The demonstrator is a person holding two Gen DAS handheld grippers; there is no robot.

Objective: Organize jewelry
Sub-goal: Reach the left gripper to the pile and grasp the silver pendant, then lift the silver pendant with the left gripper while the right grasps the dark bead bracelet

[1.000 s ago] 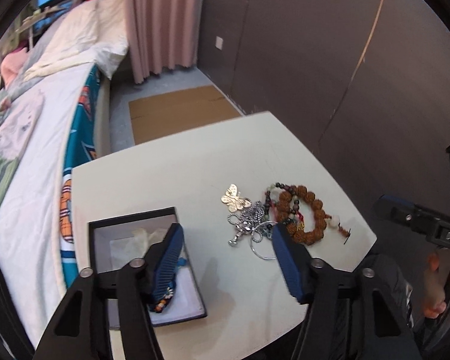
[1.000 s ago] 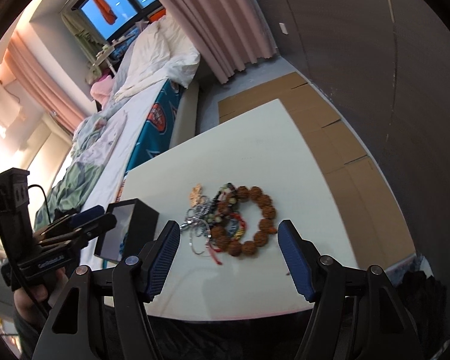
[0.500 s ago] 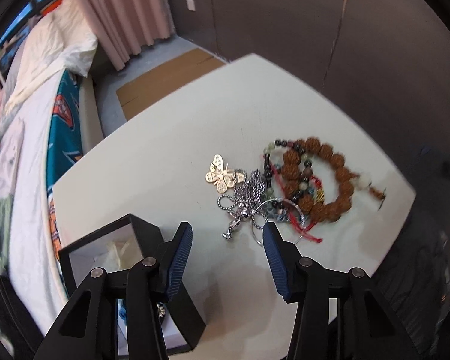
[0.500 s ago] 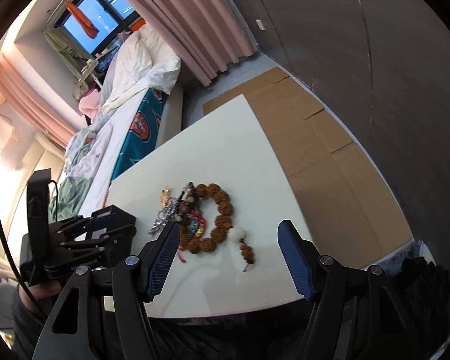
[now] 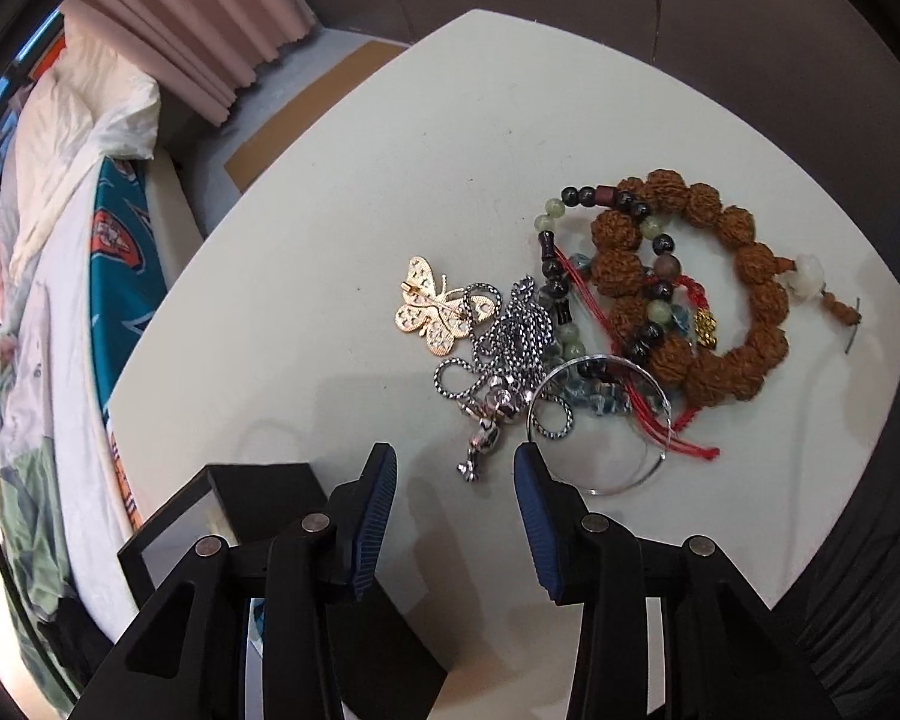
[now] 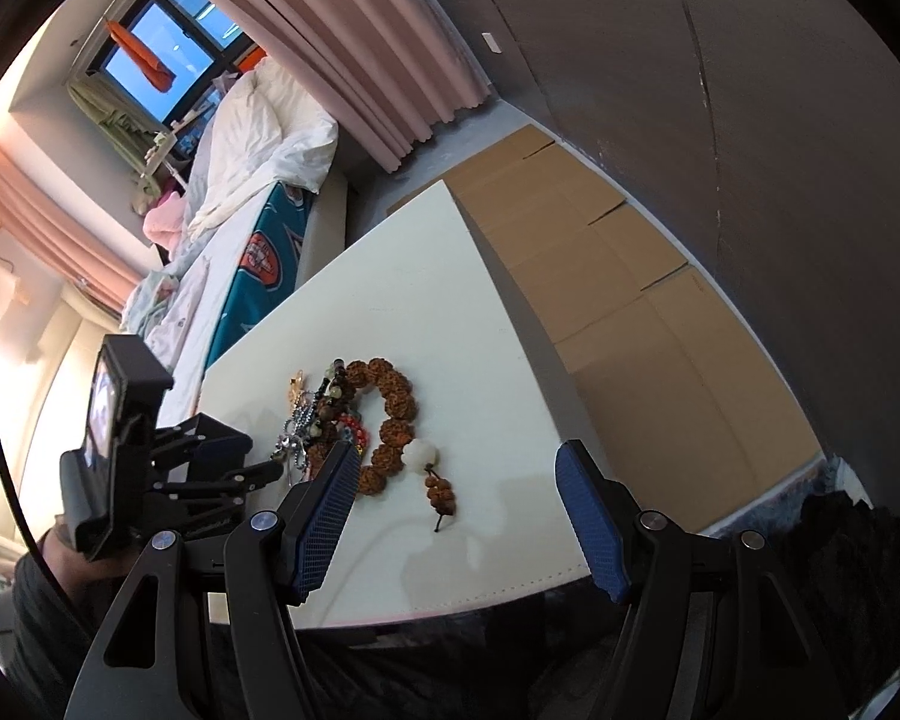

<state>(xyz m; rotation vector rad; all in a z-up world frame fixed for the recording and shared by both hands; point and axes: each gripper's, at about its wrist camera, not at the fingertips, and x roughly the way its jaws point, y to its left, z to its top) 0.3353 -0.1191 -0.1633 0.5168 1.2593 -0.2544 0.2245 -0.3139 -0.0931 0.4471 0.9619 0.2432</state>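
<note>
Your room: bed (image 6: 234, 222) with white bedding, pink curtain (image 6: 354, 42); no readable writing. White table (image 5: 510, 120) carries jewelry pile (image 5: 576, 324), black box (image 5: 258, 504) beside. Your left hand-held gripper (image 5: 455, 468) closing, nothing between; right hand-held gripper (image 6: 453, 474) apart, empty.

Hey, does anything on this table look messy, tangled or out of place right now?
Yes. The jewelry sits in one tangled heap: the silver chain loops over the butterfly brooch, and a red cord and thin ring cross the brown bead bracelet. The brooch lies face down, pin showing.
</note>
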